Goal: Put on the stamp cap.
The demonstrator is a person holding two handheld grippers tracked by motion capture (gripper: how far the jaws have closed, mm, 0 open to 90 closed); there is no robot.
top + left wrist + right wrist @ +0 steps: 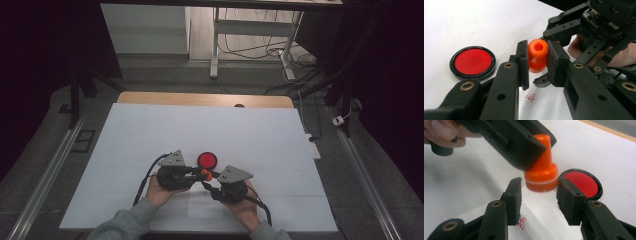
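Orange stamp (538, 55) sits clamped by its neck in the left claw (538, 65), held just above the white tabletop (150, 135). Right claw (539, 195) stands open, its pads either side of the stamp's base without pressing it. A red ink pad (473, 62) lies just beside, and a red stamped mark (522, 223) shows on the sheet below.

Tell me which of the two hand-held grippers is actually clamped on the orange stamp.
The left hand-held gripper: its pads press the orange stamp at the neck. The right hand-held gripper only straddles the stamp's wide base, with gaps showing at both pads.
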